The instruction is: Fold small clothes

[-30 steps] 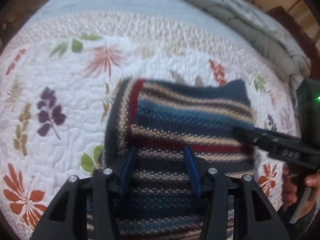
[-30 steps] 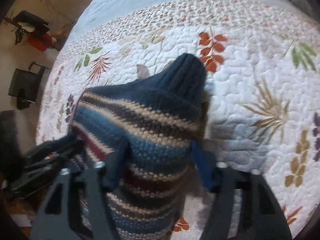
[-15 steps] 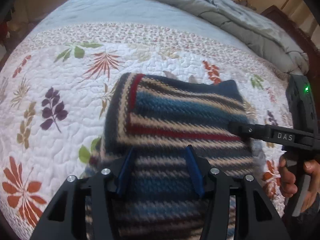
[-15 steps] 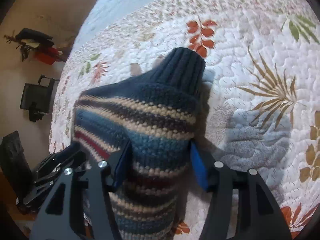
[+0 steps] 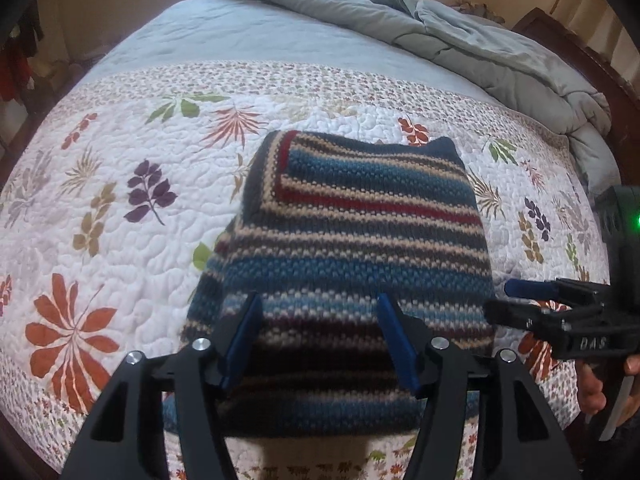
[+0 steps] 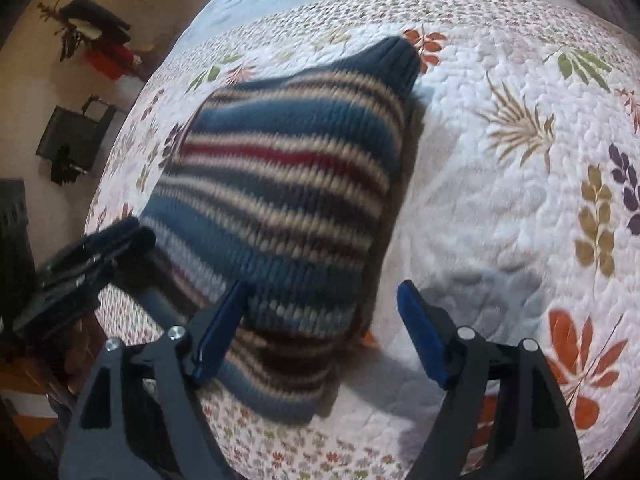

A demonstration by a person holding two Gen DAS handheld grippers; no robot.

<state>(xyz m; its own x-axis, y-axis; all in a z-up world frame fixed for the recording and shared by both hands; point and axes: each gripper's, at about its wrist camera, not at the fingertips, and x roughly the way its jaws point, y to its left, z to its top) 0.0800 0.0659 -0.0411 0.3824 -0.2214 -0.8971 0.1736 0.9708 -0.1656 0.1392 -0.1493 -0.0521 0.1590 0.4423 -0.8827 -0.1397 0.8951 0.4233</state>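
Observation:
A striped knit sweater (image 5: 352, 240), in blue, tan, red and dark bands, lies folded on the leaf-print quilt (image 5: 120, 200). My left gripper (image 5: 318, 300) hovers over the sweater's near edge. Its jaws are opening, and the knit shows between the blue pads (image 5: 240, 332) without being pressed. In the right wrist view the sweater (image 6: 288, 168) has its ribbed blue corner pointing away. My right gripper (image 6: 323, 286) stands at its near right edge, also opening, with the pads off the cloth. Each gripper shows in the other's view: the right gripper (image 5: 504, 300) and the left gripper (image 6: 138, 230).
A rumpled grey comforter (image 5: 460, 40) lies across the far end of the bed by a dark wooden frame (image 5: 560, 28). A person's hand (image 5: 592, 384) holds the right gripper's handle. Beyond the bed's left side are a dark chair (image 6: 76, 136) and a red item (image 6: 108, 60).
Both grippers have drawn back from the sweater and their jaws have spread wider. The knit that sat tight between the pads now lies loose on the quilt.

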